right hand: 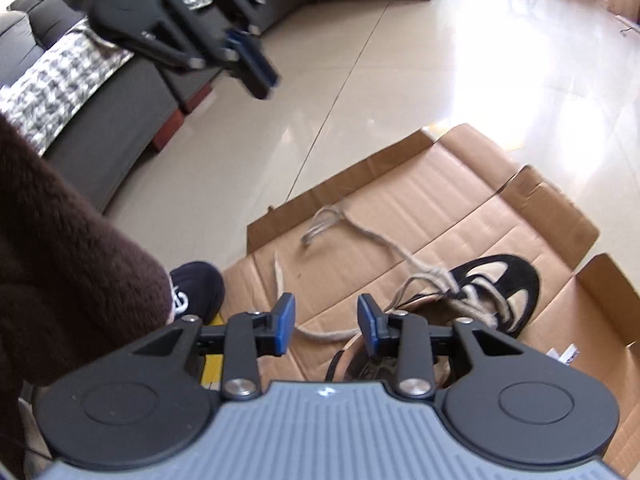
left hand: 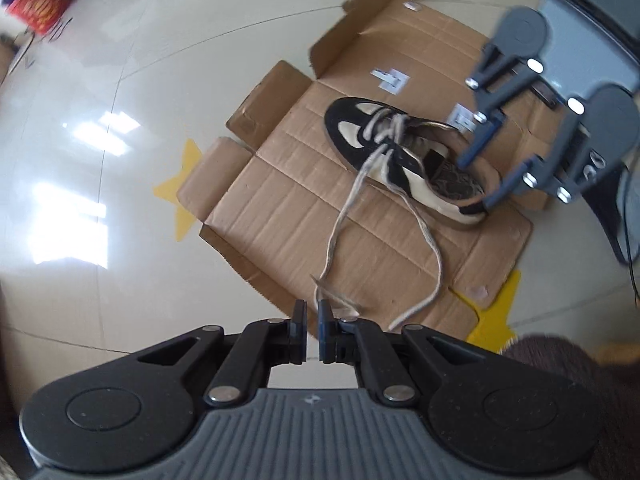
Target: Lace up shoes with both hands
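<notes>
left tongs [left hand: 312, 312] clenched empty, right tongs [right hand: 326, 312] released, hiding the shoe [right hand: 500, 292] heel.

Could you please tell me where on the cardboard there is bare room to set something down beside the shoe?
The flattened cardboard is bare between the shoe's toe side and the flaps toward the floor stars. It is crowded where the loose laces trail off the shoe, and at the heel, where the right tongs hover.

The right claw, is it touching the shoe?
Apart. In the left wrist view the right claw hangs above the shoe's heel opening, open and holding nothing. In the right wrist view its fingers have cardboard and lace showing between them.
</notes>
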